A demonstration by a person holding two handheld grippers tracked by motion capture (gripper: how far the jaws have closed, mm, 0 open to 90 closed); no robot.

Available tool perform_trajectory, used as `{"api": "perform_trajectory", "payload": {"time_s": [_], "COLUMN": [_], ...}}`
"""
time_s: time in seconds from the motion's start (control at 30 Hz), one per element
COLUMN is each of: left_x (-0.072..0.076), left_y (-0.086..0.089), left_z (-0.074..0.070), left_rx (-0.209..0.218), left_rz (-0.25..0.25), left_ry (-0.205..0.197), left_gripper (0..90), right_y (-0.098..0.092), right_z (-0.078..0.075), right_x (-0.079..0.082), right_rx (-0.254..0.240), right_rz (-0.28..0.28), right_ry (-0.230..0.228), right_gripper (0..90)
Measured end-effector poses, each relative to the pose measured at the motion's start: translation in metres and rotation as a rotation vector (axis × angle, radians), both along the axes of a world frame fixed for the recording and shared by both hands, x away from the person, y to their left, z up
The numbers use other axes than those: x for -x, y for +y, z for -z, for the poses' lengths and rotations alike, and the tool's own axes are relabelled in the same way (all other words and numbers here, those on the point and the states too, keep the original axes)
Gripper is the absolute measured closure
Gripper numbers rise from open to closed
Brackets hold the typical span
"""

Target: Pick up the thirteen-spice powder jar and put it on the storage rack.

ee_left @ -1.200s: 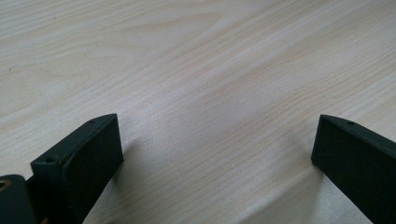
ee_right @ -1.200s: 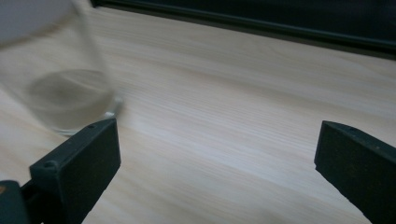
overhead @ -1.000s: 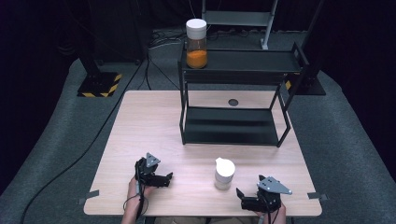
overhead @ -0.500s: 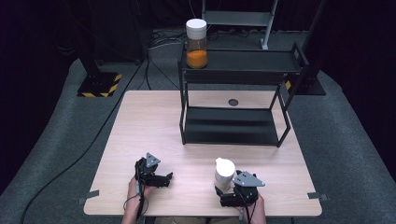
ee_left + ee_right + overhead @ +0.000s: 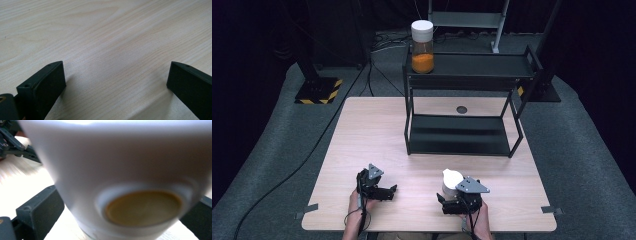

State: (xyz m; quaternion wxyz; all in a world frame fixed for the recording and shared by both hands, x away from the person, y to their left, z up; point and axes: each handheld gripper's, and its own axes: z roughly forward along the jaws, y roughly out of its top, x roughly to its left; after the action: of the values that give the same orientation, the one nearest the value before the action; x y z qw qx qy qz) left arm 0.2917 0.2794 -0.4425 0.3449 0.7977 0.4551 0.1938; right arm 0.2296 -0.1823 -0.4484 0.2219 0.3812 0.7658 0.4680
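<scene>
A white container with a rounded top stands on the wooden table near the front edge, right of centre. My right gripper sits right behind it, open. In the right gripper view the container looms close and blurred, with a brownish oval on its side; the gripper has one black jaw on each side of it. I cannot tell whether the jaws touch it. My left gripper rests at the front left, open, and its own view shows the gripper over bare wood.
A black two-level rack stands at the back of the table. A clear jar with a white lid and orange contents is on its top shelf, at the left end. A dark round spot marks the table behind the rack.
My right gripper has moved left from the front right corner to the white container and now has it between its jaws. The left gripper has stayed put.
</scene>
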Motion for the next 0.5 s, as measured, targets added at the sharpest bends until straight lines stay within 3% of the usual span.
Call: {"api": "perform_trajectory", "payload": {"time_s": [0.07,0.2,0.5], "left_x": [0.0,-0.0001,-0.0001], "left_y": [0.0,0.0,0.0], "left_z": [0.0001,0.0,0.0], "left_rx": [0.0,0.0,-0.001], "left_rz": [0.0,0.001,0.0], "left_ry": [0.0,0.0,0.0], "left_gripper": [1.6,1.6,1.6], "right_y": [0.0003,-0.0014,-0.0015], "right_z": [0.0007,0.0029,0.005], "right_x": [-0.0001,-0.0005,0.0003], "right_rx": [0.003,-0.007,-0.01], "right_rz": [-0.002,-0.015,-0.008], "right_ry": [-0.008,-0.018,-0.026], "right_gripper": [3.8,19.2,29.3]}}
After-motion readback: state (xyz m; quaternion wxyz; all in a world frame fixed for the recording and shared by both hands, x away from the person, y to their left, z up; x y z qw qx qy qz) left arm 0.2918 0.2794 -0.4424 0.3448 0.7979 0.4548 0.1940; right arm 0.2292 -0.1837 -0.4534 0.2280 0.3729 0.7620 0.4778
